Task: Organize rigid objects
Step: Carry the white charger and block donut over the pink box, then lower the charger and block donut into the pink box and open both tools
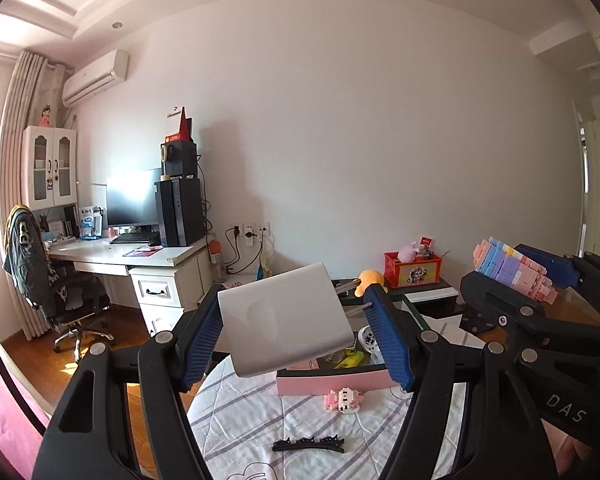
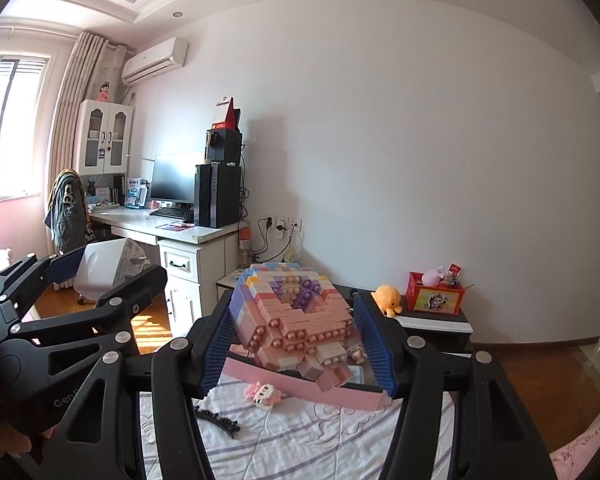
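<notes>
The left tool (image 1: 300, 332) pinches a flat silver-white box (image 1: 288, 316) between its blue ribbed pads, one pad on each long side edge. The box is lifted clear of the cloth-covered bed (image 1: 260, 420) below and tilts, its far end raised and angled up and to the left of the tool. Its long axis runs roughly forward along the fingers. It looks stiff, smooth and possibly slick, so a grip across the narrow width, near its middle, seems safest against twisting or sliding out.

The right tool (image 2: 296, 344) pinches a pastel building-brick model (image 2: 288, 316), mostly pink with lilac, blue and yellow rows, held by its two side faces. It hangs in the air above an open pink tray (image 2: 300, 388) just ahead of the tool. The model's studded face looks up and toward the camera; a small stub of bricks points down toward the tray. Its long axis appears to run away from the tool, slightly upward. It is probably light but fragile: bricks could pop apart under a hard squeeze, so broad contact on the flat sides suits it.

Below both tools on the bed lie a small pink-and-white brick figure (image 2: 262, 394) and a black hair clip (image 1: 308, 444), untouched.
</notes>
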The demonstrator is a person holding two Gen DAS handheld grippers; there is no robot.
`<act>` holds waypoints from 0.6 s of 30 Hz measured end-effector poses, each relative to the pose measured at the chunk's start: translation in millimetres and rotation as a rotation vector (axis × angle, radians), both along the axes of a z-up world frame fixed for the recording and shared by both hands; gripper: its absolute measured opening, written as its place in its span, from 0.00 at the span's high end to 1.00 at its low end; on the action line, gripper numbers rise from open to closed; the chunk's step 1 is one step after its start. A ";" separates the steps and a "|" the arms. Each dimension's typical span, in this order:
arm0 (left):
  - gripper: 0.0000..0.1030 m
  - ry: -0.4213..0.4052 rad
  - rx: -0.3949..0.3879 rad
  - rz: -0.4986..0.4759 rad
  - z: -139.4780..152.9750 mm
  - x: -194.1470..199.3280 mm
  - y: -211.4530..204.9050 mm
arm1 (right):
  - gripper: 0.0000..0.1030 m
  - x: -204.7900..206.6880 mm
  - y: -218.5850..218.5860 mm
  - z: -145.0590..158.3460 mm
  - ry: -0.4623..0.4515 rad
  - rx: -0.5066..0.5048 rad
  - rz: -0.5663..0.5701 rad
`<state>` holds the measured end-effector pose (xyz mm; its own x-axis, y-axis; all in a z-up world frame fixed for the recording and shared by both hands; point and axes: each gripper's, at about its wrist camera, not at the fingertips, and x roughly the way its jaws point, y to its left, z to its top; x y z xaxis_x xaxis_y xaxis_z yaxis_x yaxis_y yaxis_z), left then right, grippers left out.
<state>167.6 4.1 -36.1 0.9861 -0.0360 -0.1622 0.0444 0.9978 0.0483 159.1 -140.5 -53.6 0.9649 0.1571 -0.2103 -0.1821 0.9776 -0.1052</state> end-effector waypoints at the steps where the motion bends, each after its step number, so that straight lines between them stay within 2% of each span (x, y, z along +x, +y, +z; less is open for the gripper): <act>1: 0.31 0.001 0.000 0.001 -0.4 4.6 -0.4 | 0.41 6.2 -0.3 0.3 0.001 -0.004 0.000; 6: 0.31 0.019 0.019 0.002 -5.0 41.8 -6.4 | 0.41 39.7 -3.6 -5.2 0.021 -0.013 -0.011; 10: 0.31 0.062 0.043 -0.019 -12.8 89.8 -16.6 | 0.41 80.8 -8.0 -15.4 0.060 -0.028 -0.019; 13: 0.31 0.131 0.051 -0.043 -25.7 137.7 -23.7 | 0.41 127.8 -13.1 -30.1 0.127 -0.032 -0.028; 18: 0.31 0.326 0.056 -0.083 -70.1 224.3 -34.2 | 0.41 198.5 -24.5 -71.9 0.274 -0.016 -0.023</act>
<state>391.9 -30.1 -106.2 0.8761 -0.0964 -0.4724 0.1477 0.9864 0.0726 357.6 -165.0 -125.5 0.8748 0.1307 -0.4665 -0.1841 0.9804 -0.0704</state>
